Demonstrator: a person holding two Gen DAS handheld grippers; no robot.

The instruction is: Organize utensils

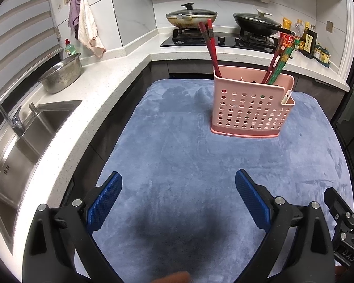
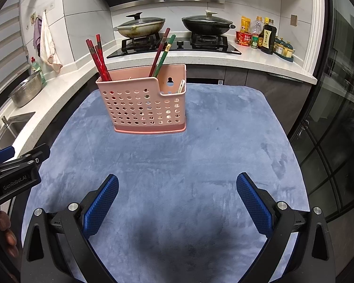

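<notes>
A pink perforated utensil holder (image 1: 250, 108) (image 2: 145, 106) stands upright on a blue cloth (image 1: 177, 155) (image 2: 177, 160). Red chopsticks (image 1: 211, 47) (image 2: 98, 56) lean out of its left end. A red and a green chopstick (image 1: 279, 63) (image 2: 162, 52) lean out nearer the right. A white utensil (image 1: 286, 96) (image 2: 181, 86) sits in the small right compartment. My left gripper (image 1: 178, 186) is open over the near cloth, nothing between its fingers. My right gripper (image 2: 177, 187) is open too, short of the holder and empty. The left gripper's body shows at the left edge of the right wrist view.
A white counter (image 1: 87, 108) with a steel sink (image 1: 23, 141) and a metal colander (image 1: 61, 75) runs along the left. Behind the cloth, a stove carries two lidded pans (image 1: 191, 16) (image 2: 207, 23). Sauce bottles (image 2: 267, 36) stand at the back right. A glass door (image 2: 337, 118) is on the right.
</notes>
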